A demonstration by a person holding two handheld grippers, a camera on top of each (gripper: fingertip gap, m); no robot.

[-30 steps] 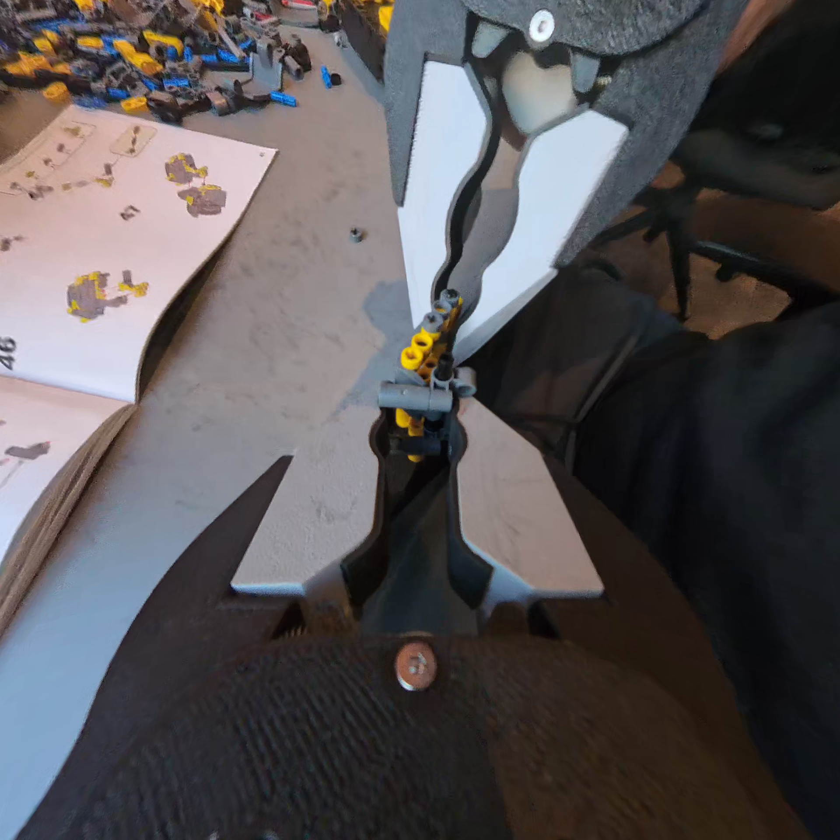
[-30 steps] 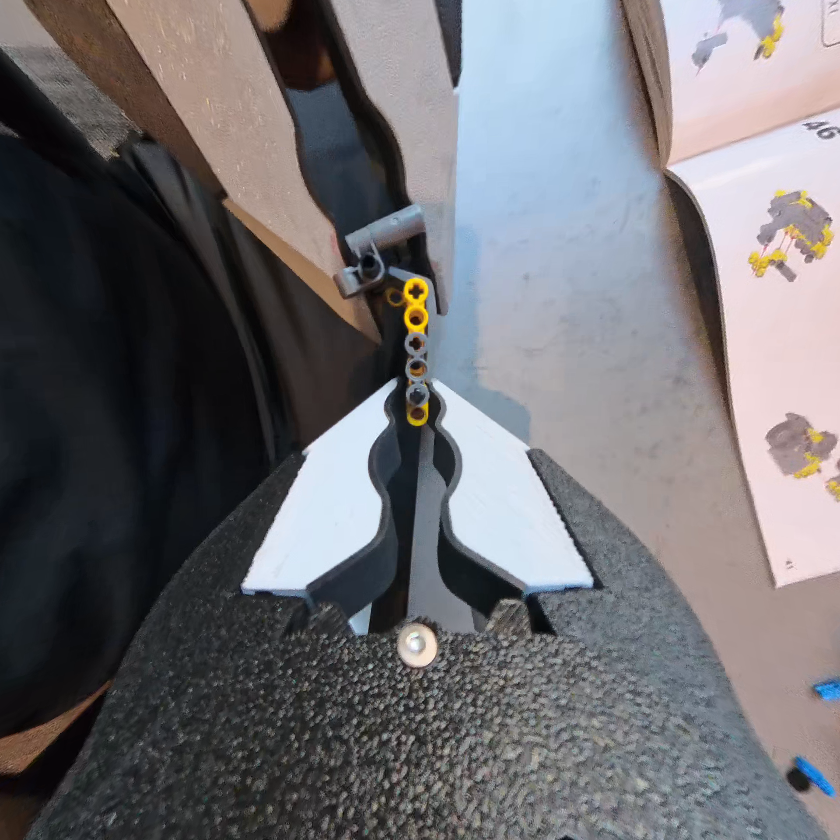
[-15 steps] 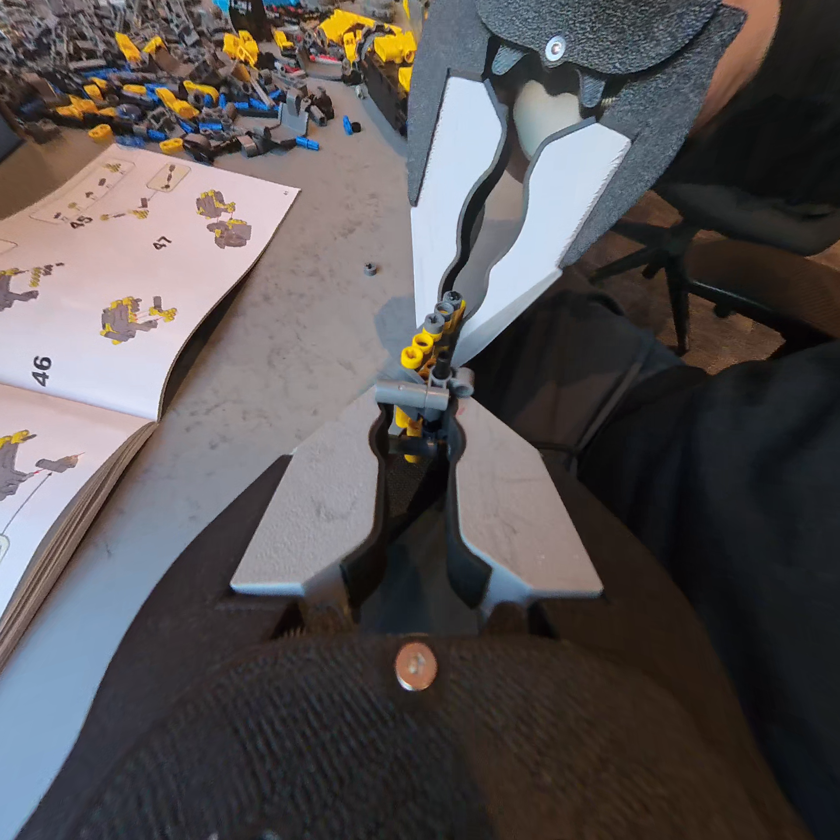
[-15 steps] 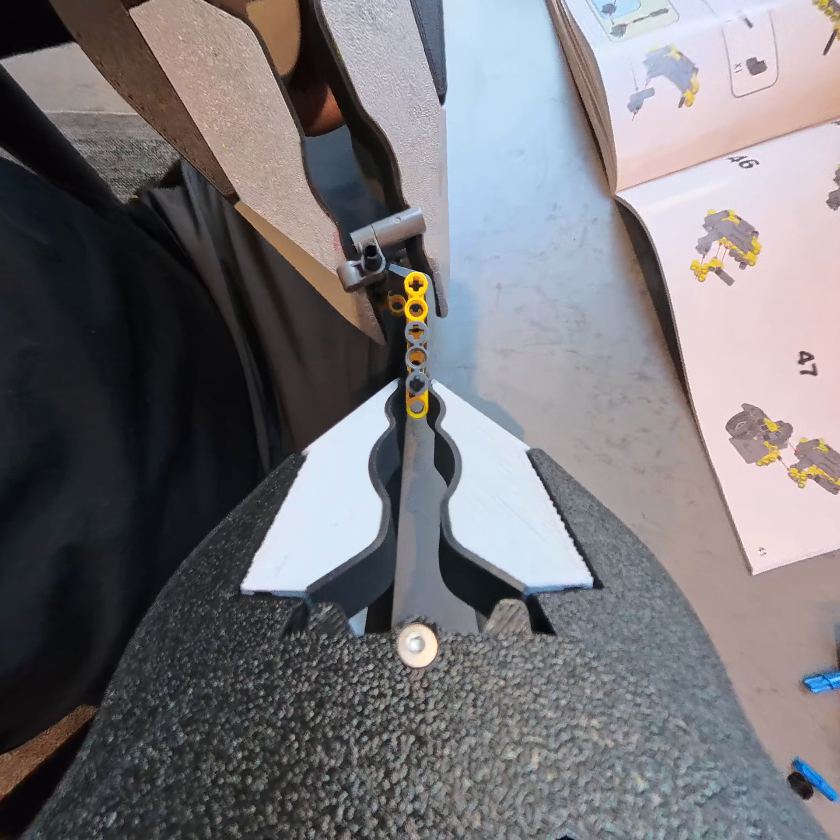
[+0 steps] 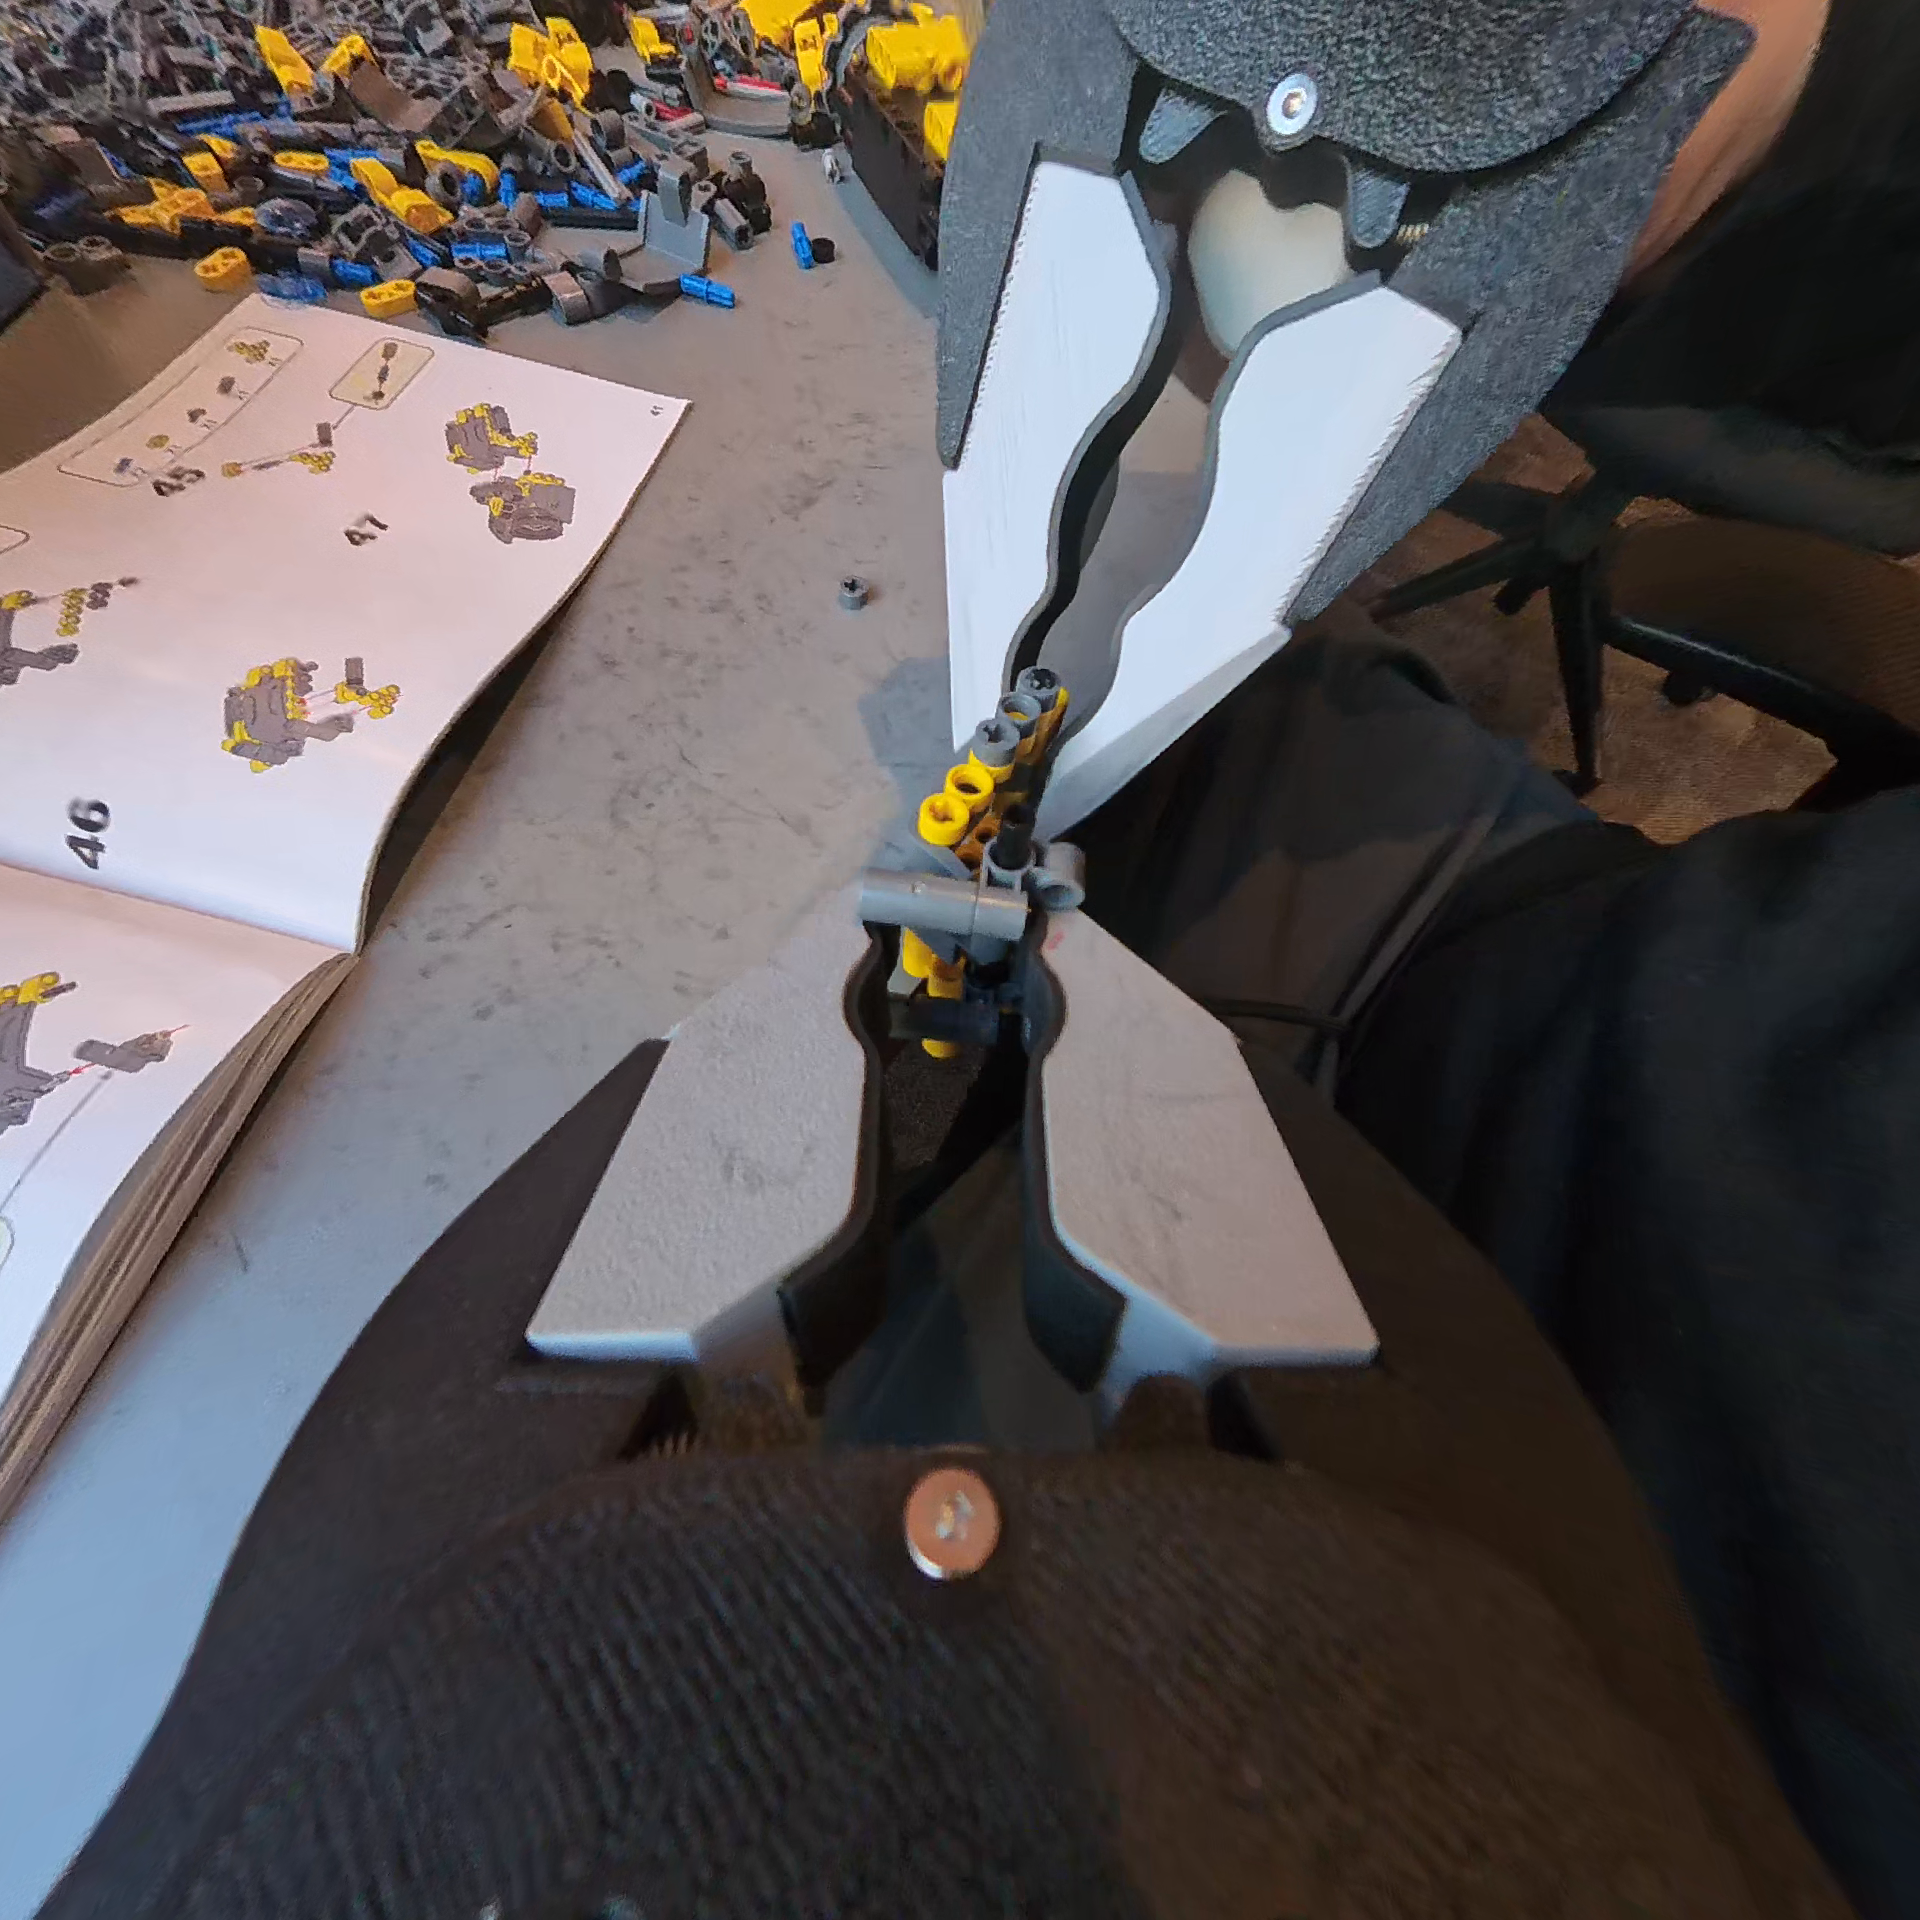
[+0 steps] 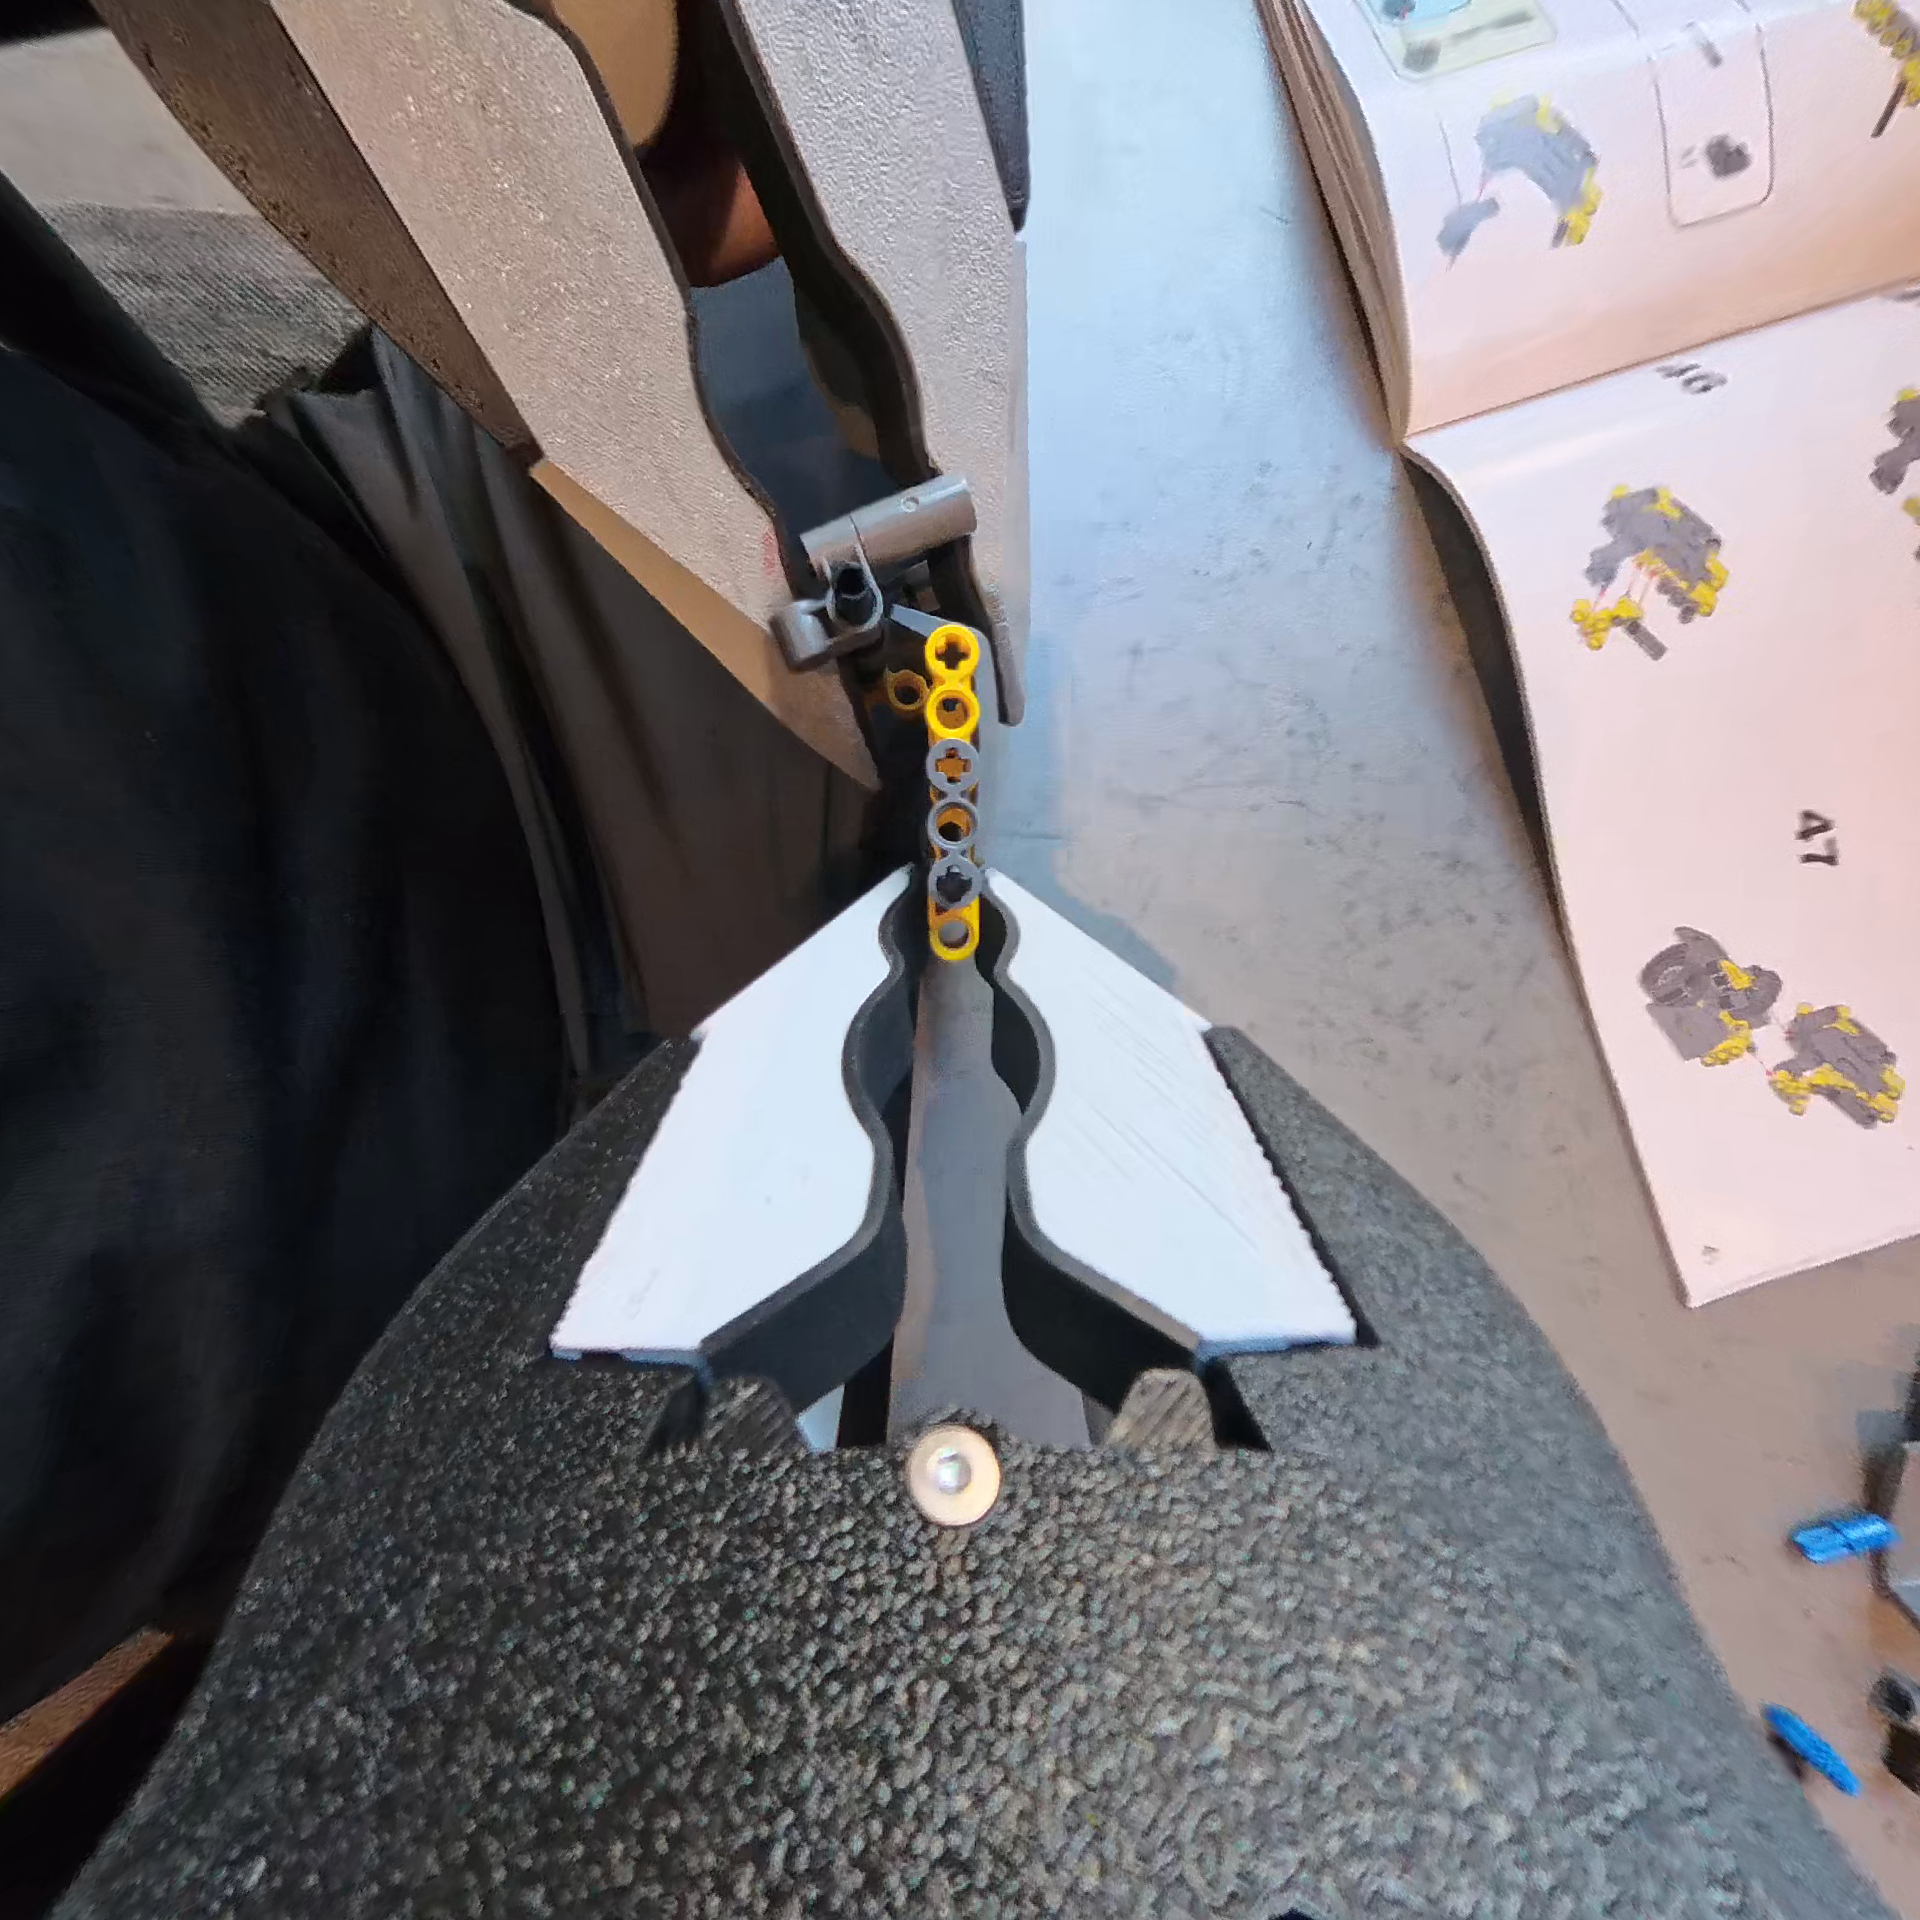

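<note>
Only the left wrist view showed the heap of yellow, blue and grey plastic building pieces [image 5: 436,177] at the far end of the grey, scuffed table [image 5: 665,748], and a small grey bush [image 5: 852,593] lying alone. Both views showed the open paper instruction booklet [image 5: 260,644].

The left gripper [image 5: 951,961], grey-fingered, pinched the small yellow-and-grey plastic beam assembly [image 5: 977,831] at its grey cross-connector end. The right gripper [image 6: 953,914], white-fingered with rough black housing, pinched the assembly's holed yellow beam tip, above the table edge.
</note>
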